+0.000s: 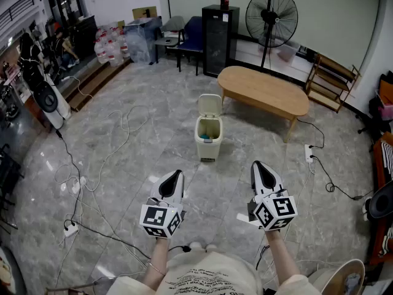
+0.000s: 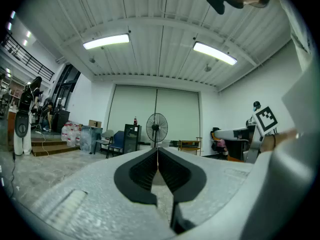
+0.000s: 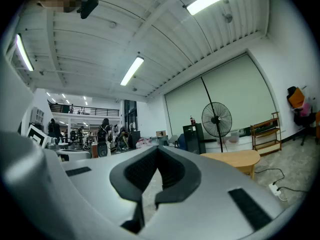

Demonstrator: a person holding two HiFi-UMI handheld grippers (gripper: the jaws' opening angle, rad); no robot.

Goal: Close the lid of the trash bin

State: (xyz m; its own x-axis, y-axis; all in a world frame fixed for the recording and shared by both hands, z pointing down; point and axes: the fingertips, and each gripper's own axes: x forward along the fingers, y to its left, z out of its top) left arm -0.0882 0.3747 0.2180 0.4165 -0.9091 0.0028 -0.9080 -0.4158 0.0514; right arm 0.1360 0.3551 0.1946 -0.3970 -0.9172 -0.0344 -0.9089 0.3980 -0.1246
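A cream trash bin (image 1: 208,139) stands on the grey tiled floor ahead of me in the head view, its lid (image 1: 210,106) raised upright at the back and rubbish showing inside. My left gripper (image 1: 174,176) is held level at the lower left, well short of the bin, jaws shut with nothing between them. My right gripper (image 1: 260,168) is held level at the lower right, also shut and empty. In the left gripper view the left gripper (image 2: 158,152) has its pads together; in the right gripper view the right gripper (image 3: 157,150) looks the same. The bin does not show in either gripper view.
A low oval wooden table (image 1: 263,92) stands just behind and right of the bin. A black cabinet (image 1: 220,31) and a standing fan (image 1: 271,16) are further back. Cables (image 1: 123,128) and a power strip (image 1: 309,153) lie on the floor to both sides.
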